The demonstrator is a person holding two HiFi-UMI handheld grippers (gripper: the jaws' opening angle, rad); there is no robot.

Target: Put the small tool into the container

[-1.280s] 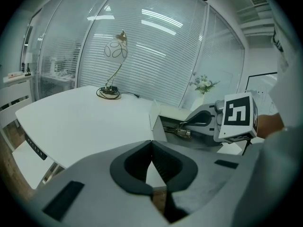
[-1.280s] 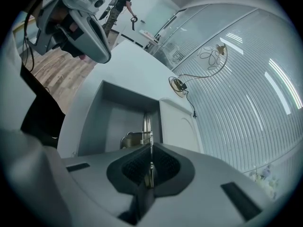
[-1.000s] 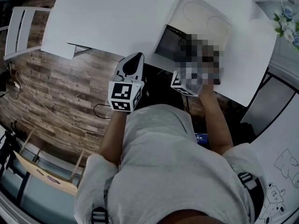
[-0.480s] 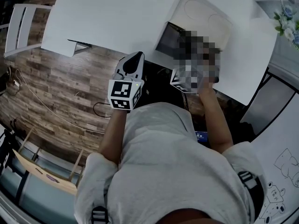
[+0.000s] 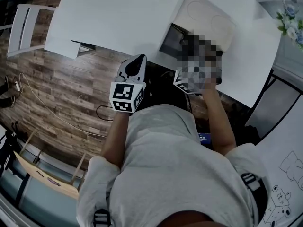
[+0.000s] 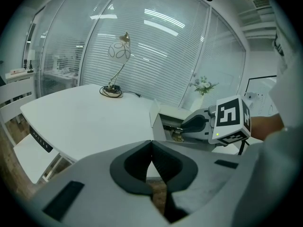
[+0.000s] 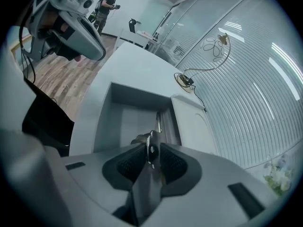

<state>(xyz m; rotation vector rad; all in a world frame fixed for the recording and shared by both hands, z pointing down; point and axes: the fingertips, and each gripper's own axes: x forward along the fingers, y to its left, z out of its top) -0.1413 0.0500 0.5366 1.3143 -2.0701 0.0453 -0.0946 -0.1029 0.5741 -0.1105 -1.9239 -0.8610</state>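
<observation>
Right gripper view: right gripper [image 7: 151,148] fingers clamped on small tool [image 7: 147,178], long axis along the fingers, tip pointing forward into the open container [image 7: 124,96]. Left gripper [image 6: 151,156] fingers closed together, empty.

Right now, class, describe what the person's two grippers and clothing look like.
The left gripper and right gripper are light grey plastic shells with dark textured pads lining the jaws. Each carries a white cube bearing black square markers. The person wears a light short-sleeved T-shirt.
</observation>
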